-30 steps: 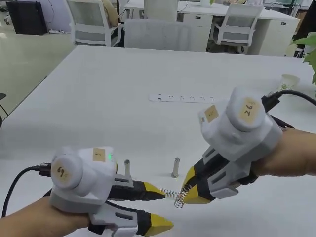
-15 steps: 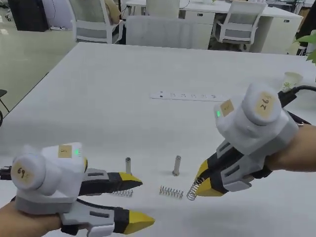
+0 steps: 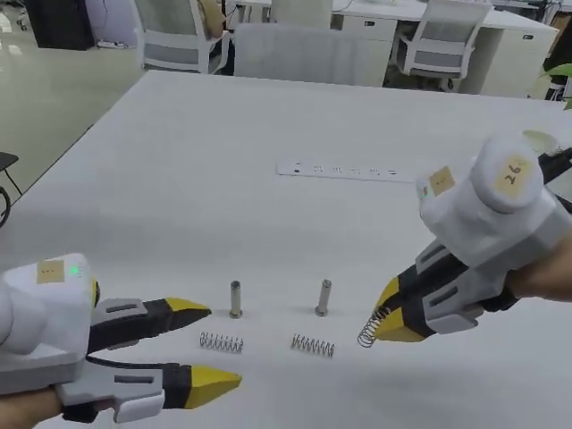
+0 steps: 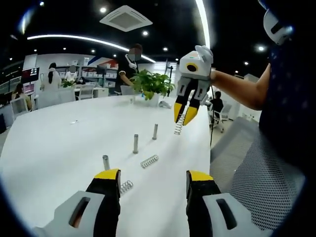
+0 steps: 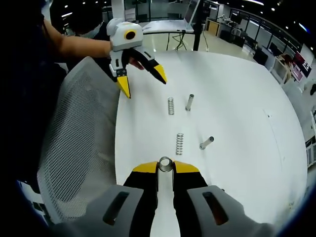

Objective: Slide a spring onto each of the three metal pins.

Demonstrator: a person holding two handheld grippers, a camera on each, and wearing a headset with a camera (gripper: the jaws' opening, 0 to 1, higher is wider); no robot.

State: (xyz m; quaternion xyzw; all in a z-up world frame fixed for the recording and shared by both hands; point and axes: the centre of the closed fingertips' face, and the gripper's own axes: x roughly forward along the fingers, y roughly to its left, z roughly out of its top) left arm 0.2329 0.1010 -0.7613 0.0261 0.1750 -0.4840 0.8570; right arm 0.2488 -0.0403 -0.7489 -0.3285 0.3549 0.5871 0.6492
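White counter runs back toward office chairs in the head view, with a power strip lying across its middle. Low at the near left, the left tool points rightward, its jaws spread wide with nothing between them. The right tool angles down and leftward, tips pressed on a held spring that hangs just right of the right-hand pin. Two pins stand upright, and two loose springs lie flat just in front of them. The left gripper view shows three pins upright in a row beyond its parted jaws, the loose springs beside them and a plant at the far edge. The right gripper view looks into the open end of the held spring, pinched between nearly closed tips, with the left tool spread wide across the counter.
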